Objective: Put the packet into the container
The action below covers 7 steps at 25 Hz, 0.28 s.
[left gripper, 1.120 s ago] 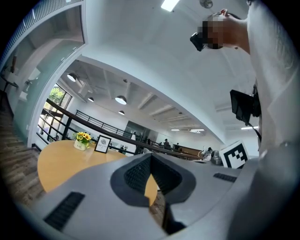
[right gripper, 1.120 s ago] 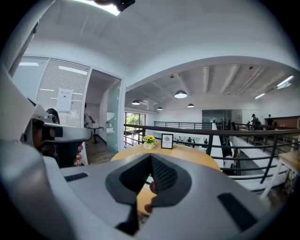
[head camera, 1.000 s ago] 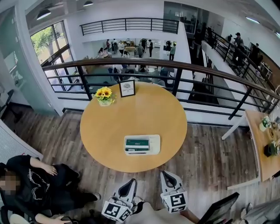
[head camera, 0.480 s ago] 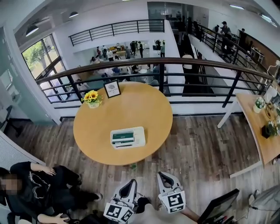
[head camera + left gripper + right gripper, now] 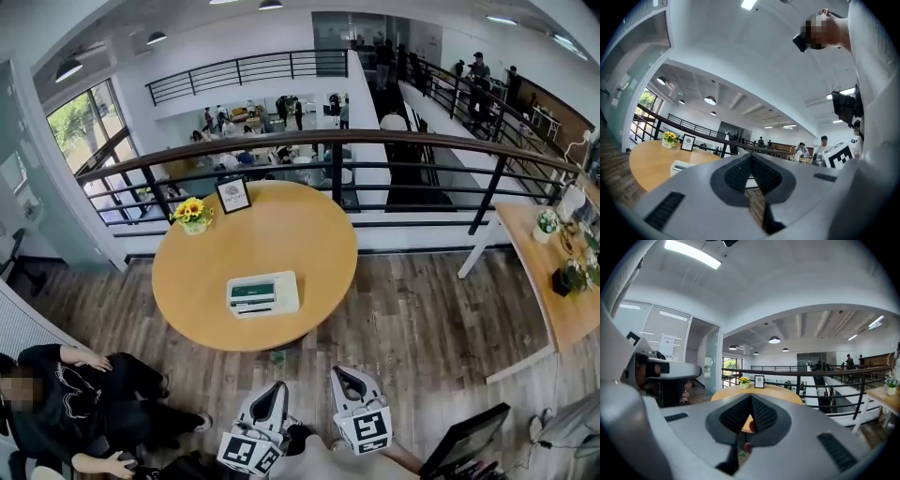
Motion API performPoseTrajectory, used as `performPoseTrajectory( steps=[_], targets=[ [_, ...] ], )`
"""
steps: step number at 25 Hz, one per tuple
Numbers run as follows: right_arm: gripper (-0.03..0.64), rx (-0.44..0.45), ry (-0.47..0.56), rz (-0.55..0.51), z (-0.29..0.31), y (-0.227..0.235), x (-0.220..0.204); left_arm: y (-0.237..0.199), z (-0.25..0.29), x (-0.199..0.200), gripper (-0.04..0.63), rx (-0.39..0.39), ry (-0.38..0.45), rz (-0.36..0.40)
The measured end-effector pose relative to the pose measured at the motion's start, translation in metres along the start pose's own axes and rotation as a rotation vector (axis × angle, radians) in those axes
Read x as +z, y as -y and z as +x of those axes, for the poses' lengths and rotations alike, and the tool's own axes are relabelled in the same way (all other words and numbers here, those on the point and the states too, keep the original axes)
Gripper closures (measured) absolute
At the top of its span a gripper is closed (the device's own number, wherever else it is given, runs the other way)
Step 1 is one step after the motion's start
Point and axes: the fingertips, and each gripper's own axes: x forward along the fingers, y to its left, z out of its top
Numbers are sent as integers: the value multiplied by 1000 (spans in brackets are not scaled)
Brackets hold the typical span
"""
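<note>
Wood-plank floor (image 5: 422, 309), railing (image 5: 487, 195) beyond. Round table (image 5: 309, 234) stands ahead of both grippers, well apart from them. White container (image 5: 286, 298) on it, ahead of left gripper (image 5: 277, 388); green packet (image 5: 251, 292) at the container's left part, inside or on top unclear. Left gripper jaws together, nothing between. Right gripper (image 5: 340, 373) likewise closed, empty

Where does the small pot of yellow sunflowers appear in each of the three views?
Head view: pot of yellow sunflowers at the far left edge of the round wooden table.
Left gripper view: left side, mid-height.
Right gripper view: centre, mid-height.
Shared landmark: black-framed sign just right of it.
</note>
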Motion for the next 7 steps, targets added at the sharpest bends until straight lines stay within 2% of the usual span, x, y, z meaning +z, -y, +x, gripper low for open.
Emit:
performPoseTrajectory(
  steps=[7],
  targets=[
    [615, 11, 0, 6, 3, -3, 3, -6, -3, 3, 591, 17, 2, -2]
  ],
)
